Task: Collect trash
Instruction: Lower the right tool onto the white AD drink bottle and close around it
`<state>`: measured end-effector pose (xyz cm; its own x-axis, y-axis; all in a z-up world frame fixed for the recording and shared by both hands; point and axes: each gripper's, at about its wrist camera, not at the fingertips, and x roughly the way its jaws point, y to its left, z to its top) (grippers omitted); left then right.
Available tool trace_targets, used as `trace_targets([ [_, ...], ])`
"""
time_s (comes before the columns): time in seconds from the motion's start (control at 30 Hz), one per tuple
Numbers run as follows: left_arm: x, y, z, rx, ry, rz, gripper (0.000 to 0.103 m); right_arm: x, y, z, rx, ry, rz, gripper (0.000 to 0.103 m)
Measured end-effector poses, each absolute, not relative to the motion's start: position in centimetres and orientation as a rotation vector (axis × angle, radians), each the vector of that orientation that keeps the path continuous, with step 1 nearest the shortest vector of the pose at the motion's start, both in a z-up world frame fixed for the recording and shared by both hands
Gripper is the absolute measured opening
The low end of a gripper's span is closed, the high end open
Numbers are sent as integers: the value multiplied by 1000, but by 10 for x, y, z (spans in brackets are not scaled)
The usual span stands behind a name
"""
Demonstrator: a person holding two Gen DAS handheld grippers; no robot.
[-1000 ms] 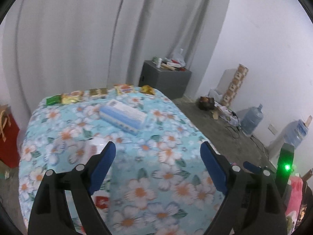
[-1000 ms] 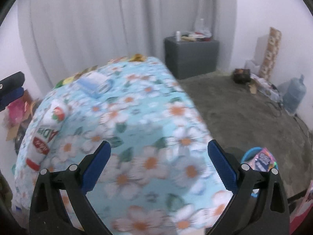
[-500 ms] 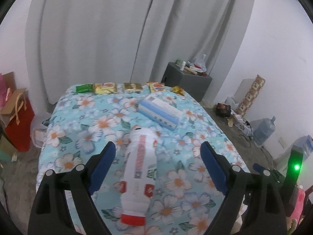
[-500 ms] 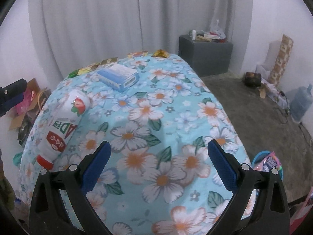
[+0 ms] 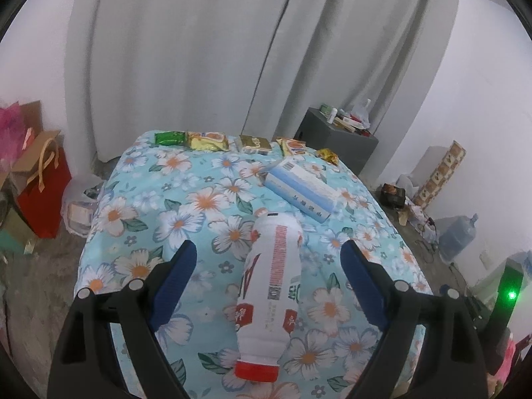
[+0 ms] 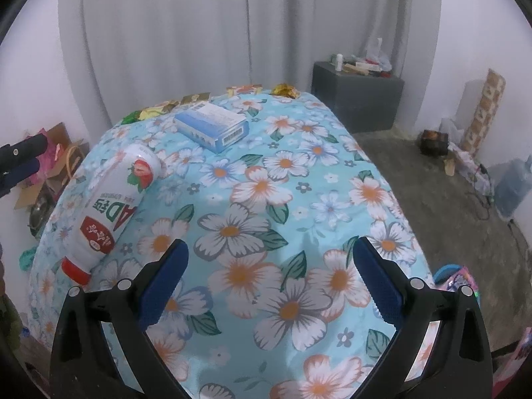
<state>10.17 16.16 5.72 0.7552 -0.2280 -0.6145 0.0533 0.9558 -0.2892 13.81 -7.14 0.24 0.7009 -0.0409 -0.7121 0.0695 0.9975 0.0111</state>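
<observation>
1. 1 white bottle (image 5: 272, 296) with a red cap, red lettering and a strawberry picture lies on the floral tablecloth (image 5: 186, 199).
2. Left gripper (image 5: 269, 266) spread wide around it, not touching.
3. Right gripper (image 6: 271, 277) released, empty.

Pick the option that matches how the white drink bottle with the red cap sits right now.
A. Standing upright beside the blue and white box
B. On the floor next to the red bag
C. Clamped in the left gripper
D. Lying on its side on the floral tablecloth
D: the white drink bottle lies flat on the floral tablecloth, between the wide-open fingers of the left gripper, which do not touch it.
</observation>
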Motion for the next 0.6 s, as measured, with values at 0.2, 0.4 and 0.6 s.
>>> trace_targets([
  [0.2, 91, 178, 51, -270, 696, -87, 86, 150, -76, -1, 220, 857, 106, 95],
  [0.4, 84, 194, 41, -255, 703, -4, 86, 187, -52, -13, 429, 979, 353, 95],
  [0.6, 82, 195, 42, -150, 698, 95, 87, 233, -11, -42, 593, 1108, 457, 95],
])
